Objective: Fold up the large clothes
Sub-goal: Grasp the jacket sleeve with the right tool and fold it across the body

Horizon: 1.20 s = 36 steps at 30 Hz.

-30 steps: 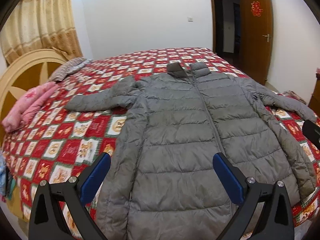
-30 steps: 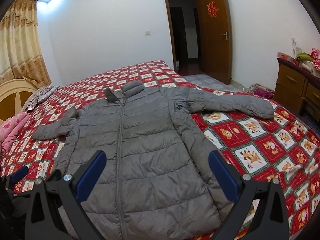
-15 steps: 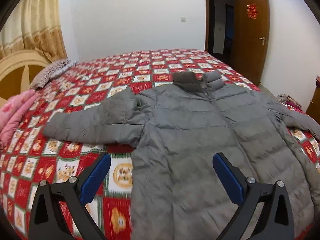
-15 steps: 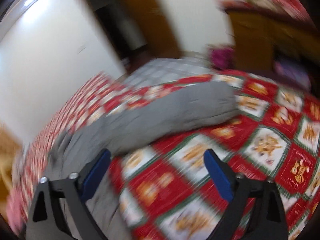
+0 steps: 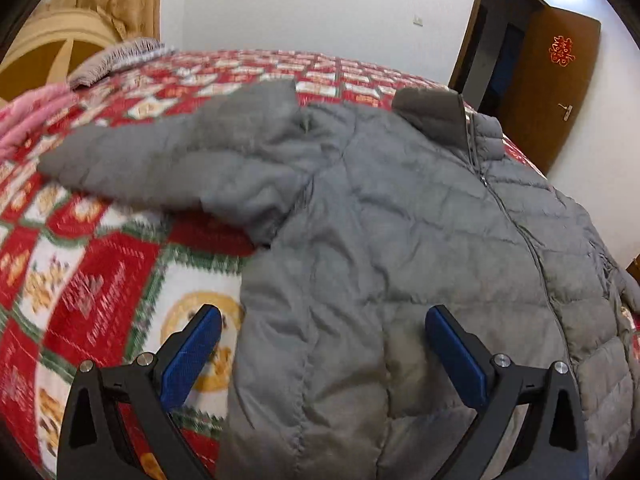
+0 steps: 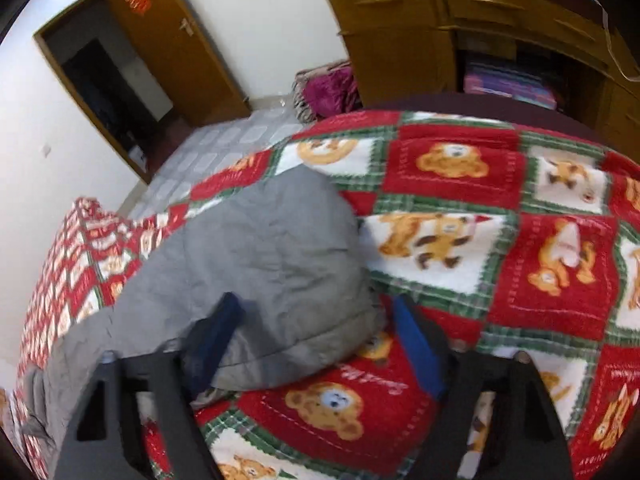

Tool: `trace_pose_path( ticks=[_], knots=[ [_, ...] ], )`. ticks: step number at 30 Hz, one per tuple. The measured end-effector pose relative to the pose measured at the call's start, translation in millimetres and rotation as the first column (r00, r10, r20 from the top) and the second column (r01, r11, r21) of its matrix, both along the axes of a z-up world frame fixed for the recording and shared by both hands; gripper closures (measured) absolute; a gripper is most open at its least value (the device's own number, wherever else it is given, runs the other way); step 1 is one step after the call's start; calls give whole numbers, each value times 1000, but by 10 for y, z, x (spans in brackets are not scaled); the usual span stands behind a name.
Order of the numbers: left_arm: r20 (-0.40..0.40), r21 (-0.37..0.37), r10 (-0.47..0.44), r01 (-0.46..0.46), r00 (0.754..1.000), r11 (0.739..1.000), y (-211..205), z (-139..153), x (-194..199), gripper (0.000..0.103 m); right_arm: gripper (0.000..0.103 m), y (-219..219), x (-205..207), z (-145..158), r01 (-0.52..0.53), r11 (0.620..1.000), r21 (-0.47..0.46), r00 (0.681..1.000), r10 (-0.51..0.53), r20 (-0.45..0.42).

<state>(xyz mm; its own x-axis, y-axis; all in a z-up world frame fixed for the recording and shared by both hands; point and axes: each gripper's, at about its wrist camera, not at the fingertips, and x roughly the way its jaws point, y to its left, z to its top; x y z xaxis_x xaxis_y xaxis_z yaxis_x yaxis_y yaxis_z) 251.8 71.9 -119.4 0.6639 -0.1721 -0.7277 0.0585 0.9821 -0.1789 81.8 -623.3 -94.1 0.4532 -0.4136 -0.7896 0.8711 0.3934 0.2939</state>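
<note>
Your right gripper (image 6: pixel 316 340) is the one placed to act. Its blue fingers (image 6: pixel 416 352) stand apart and straddle the near edge of the sleeve cuff (image 6: pixel 280 264) of the grey padded jacket (image 5: pixel 400 240); the left finger is partly covered by a fold of the cloth, the right finger sits just beside the cuff's right edge over the bedspread (image 6: pixel 520 272). Nothing is gripped yet. From the cuff the sleeve runs away to the far left, so its long axis lies diagonally from your fingers toward the jacket body.

Your left gripper (image 5: pixel 322 354) hovers with its fingers well apart over the jacket's left side panel. The left finger is above the bedspread, the right above grey cloth, and the jacket's side edge passes between them. I cannot tell whether either pad touches. Beyond, the other sleeve (image 5: pixel 168 164) stretches out to the far left, its axis crossways to your fingers, and the collar (image 5: pixel 436 116) lies at the far right.

In my judgement the coming move turns on the right cuff: close there and carry it left along the sleeve axis onto the body.
</note>
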Motion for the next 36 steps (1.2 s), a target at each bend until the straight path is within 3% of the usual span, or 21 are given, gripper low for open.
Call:
trace_pose_path(
  ticks=[1, 4, 7, 9, 12, 17, 21, 24, 29, 36],
  knots=[
    [6, -11, 14, -14, 1000, 1000, 24, -4, -28, 1, 56, -16, 32, -13, -9, 1000, -13, 1000, 9, -27],
    [10, -37, 38, -37, 999, 999, 87, -17, -105, 1, 84, -80, 60, -26, -48, 998, -51, 993, 42, -115],
    [18, -27, 25, -24, 1000, 999, 72, -19, -179, 1, 89, -26, 107, 131, -101, 991, -90, 984, 86, -154],
    [26, -12, 21, -20, 999, 1000, 52, -14, -229, 1, 90, 63, 117, 308, -141, 980, -141, 984, 123, -127],
    [42, -3, 31, -31, 999, 1000, 41, -16, -334, 1, 90, 432, 186, 791, -225, 947, -230, 974, 211, -86],
    [31, -73, 23, -21, 999, 997, 109, -35, -318, 1, 90, 1411, 499, 1483, -406, 844, -351, 909, 414, -56],
    [28, -124, 18, -15, 999, 992, 161, -37, -281, 1, 90, 2368, 863, 1737, -562, 717, -413, 804, 590, -71],
    [20, -119, 18, -15, 1000, 993, 147, -12, -208, 1, 90, 3018, 1145, 1666, -666, 636, -389, 711, 699, -75],
    [35, -136, 7, -2, 999, 991, 161, -19, -181, 1, 90, 3975, 1567, 1299, -775, 508, -376, 577, 812, -93],
    [55, -199, 7, 4, 998, 980, 253, -45, -201, 1, 90, 4947, 2122, 574, -895, 380, -236, 400, 916, -43]
  ],
)
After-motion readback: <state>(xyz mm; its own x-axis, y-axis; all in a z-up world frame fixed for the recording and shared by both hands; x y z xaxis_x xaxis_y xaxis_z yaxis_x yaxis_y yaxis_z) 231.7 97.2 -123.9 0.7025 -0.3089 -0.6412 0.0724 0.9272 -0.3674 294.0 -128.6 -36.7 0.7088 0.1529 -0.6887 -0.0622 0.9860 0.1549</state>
